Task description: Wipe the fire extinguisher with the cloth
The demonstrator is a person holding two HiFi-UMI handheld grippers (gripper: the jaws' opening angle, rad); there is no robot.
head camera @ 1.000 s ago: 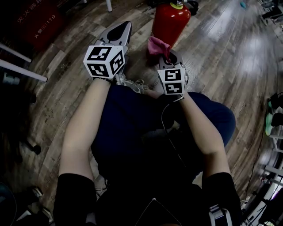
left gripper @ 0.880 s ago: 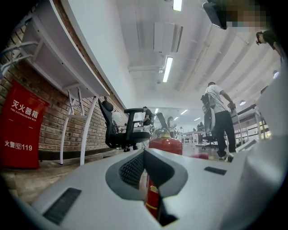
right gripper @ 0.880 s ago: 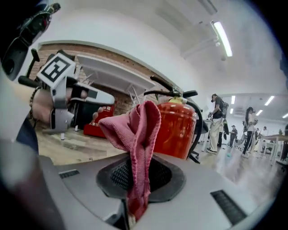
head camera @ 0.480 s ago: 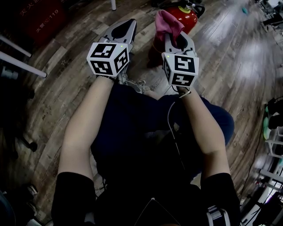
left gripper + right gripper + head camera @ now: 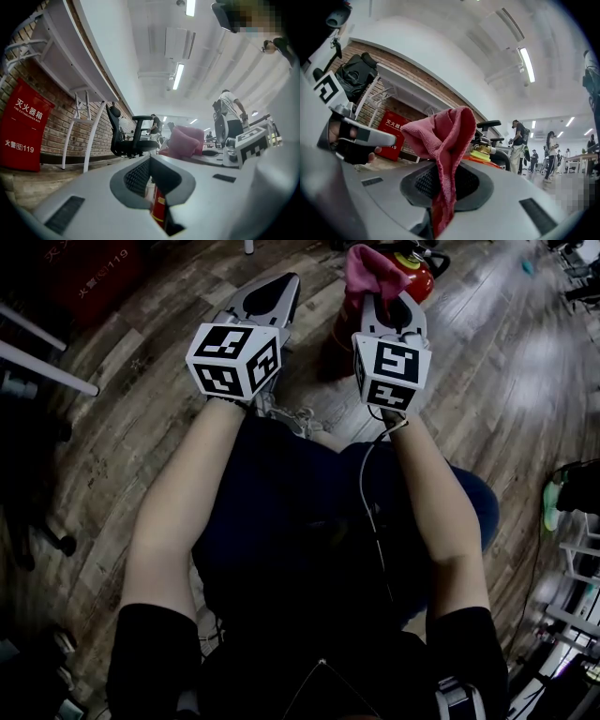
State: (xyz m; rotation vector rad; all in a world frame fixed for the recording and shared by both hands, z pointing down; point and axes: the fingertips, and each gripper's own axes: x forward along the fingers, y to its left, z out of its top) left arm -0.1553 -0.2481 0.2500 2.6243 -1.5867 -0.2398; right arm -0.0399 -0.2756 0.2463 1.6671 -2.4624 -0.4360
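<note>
The red fire extinguisher [image 5: 419, 276] stands on the wood floor at the top of the head view, mostly hidden behind the pink cloth [image 5: 367, 268]. My right gripper [image 5: 380, 298] is shut on the cloth, which bunches above the jaws at the extinguisher's top. In the right gripper view the cloth [image 5: 445, 136] hangs between the jaws, with the extinguisher's brass valve [image 5: 480, 147] just behind it. My left gripper [image 5: 281, 285] is shut on nothing, to the left of the extinguisher and apart from it. A strip of the extinguisher [image 5: 158, 208] shows through its jaws.
A red fire-equipment box [image 5: 84, 273] stands against the brick wall at the far left. White desk legs [image 5: 47, 376] cross the left side. An office chair [image 5: 126, 136] and several people stand farther back. My knees fill the lower middle.
The right gripper has carried the cloth forward and upward, from the extinguisher's base to its top. The left gripper has shifted slightly forward.
</note>
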